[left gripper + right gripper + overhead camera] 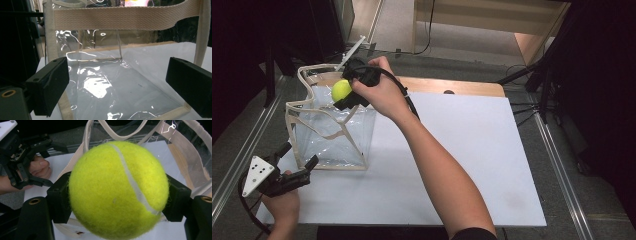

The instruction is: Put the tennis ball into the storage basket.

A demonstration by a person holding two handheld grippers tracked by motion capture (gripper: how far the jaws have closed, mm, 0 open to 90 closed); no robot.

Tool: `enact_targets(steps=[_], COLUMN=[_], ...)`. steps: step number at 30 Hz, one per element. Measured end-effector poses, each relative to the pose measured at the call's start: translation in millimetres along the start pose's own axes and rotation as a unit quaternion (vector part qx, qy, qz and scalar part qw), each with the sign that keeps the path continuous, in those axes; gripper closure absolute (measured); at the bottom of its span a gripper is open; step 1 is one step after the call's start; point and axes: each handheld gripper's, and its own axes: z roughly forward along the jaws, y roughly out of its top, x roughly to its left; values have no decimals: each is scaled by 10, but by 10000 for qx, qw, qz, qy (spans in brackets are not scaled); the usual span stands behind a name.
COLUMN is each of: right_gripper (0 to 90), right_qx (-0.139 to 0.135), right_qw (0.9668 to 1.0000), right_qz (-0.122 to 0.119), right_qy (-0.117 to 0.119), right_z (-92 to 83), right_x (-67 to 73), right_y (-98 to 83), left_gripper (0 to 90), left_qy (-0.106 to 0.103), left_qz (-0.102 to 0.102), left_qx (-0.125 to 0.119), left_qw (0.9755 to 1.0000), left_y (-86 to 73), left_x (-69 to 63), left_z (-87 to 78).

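Observation:
A yellow tennis ball [341, 90] [117, 188] is clamped in my right gripper [346, 95], which hangs over the open top of a clear plastic tote bag [332, 132] with cream webbing straps [125, 17]. In the right gripper view the two black jaws press on the ball's sides, with the bag's mouth behind and below. My left gripper [299, 162] stands open at the bag's near left corner, close to the table's front left. Its black jaws stand wide apart in the left gripper view, facing the bag's transparent side with nothing between them.
The bag stands at the back left of a white table top [472, 150]. A wooden strip [452, 86] runs along the far edge. Metal rails [557, 165] flank the table. Dark stands and cables sit at the right.

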Motion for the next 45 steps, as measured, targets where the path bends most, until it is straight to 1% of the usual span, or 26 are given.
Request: enact_targets(steps=[4, 7, 9, 11, 12, 14, 16, 19, 20, 21, 23, 24, 25, 28, 29, 30, 31, 32, 34, 36, 38, 39, 41, 42, 45], right_gripper=[238, 237, 237, 236, 236, 235, 234, 227, 205, 159, 151, 143, 98, 94, 87, 68, 28, 0, 0, 0, 0, 0, 0, 0, 0], right_qx=[61, 147, 195, 242, 302, 362, 478, 595, 624, 580, 485, 413, 379, 231, 174, 136, 110, 73, -28, -109, -119, -119, -136, -156, -186], right_qw=[10000, 9999, 9998, 9997, 9995, 9993, 9987, 9981, 9979, 9982, 9988, 9990, 9992, 9997, 9998, 9998, 9998, 9998, 9998, 9996, 9995, 9994, 9994, 9990, 9988], right_qz=[21, -17, 8, -19, 23, -59, -96, -151, -149, -145, -112, -144, -132, -127, -83, -32, -69, -49, -57, 0, 34, 46, 100, 141, 181], right_qy=[5, -82, -56, -35, -46, -83, -112, -86, -109, -70, -13, 14, -17, -21, -65, -124, -146, -164, -186, -262, -281, -331, -309, -387, -419], right_z=[45, 74, 95, 120, 128, 158, 184, 211, 215, 213, 180, 160, 138, 75, 46, 15, -5, -26, -64, -98, -118, -126, -137, -143, -150], right_x=[-16, -21, -22, -31, -27, -23, -4, 13, 23, 22, 21, 14, 12, 21, 29, 36, 36, 41, 40, 45, 53, 56, 69, 79, 95], right_y=[-3, -12, -20, -29, -29, -30, -31, -35, -38, -42, -46, -48, -51, -77, -91, -108, -125, -141, -176, -214, -250, -266, -297, -320, -382], left_gripper=[54, 53, 53, 54, 53, 54, 54, 54, 54, 54, 54, 54, 54, 54, 54, 54, 53, 54, 54, 53, 54, 54, 53, 54, 54], left_qy=[4, -3, -7, -2, -5, 2, 2, -3, 5, 4, 9, 12, -2, -10, -10, -6, -3, 4, 4, -1, 2, 8, 8, -3, 4], left_qz=[6, -1, -1, 0, 5, 8, 1, 6, -9, -2, -1, -6, 2, 2, -4, -3, -2, 9, 19, 16, 29, 19, 31, 35, 33], left_qx=[14, 0, 3, 2, 5, 11, 12, 16, 16, 18, 14, 17, 15, 5, 5, 1, 3, 20, 26, 19, 27, 30, 38, 28, 34], left_qw=[10000, 10000, 10000, 10000, 10000, 10000, 10000, 10000, 10000, 10000, 10000, 10000, 10000, 10000, 10000, 10000, 10000, 10000, 10000, 10000, 10000, 10000, 10000, 10000, 10000], left_y=[1, 0, 0, 0, 1, 1, 1, 1, 0, 1, 0, 0, 0, -1, -1, -2, -2, -1, -1, -1, -1, -1, -1, -1, -2], left_x=[2, 2, 0, 1, 4, 7, 6, 2, 1, 3, 3, 1, 1, -1, -1, -3, -3, -5, -6, -6, -7, -9, -10, -9, -10], left_z=[-3, 0, 2, 1, 0, -6, -6, -4, -4, -4, -5, -5, -3, 0, 1, 1, 2, 1, 0, 3, 3, 3, 4, 5, 5])
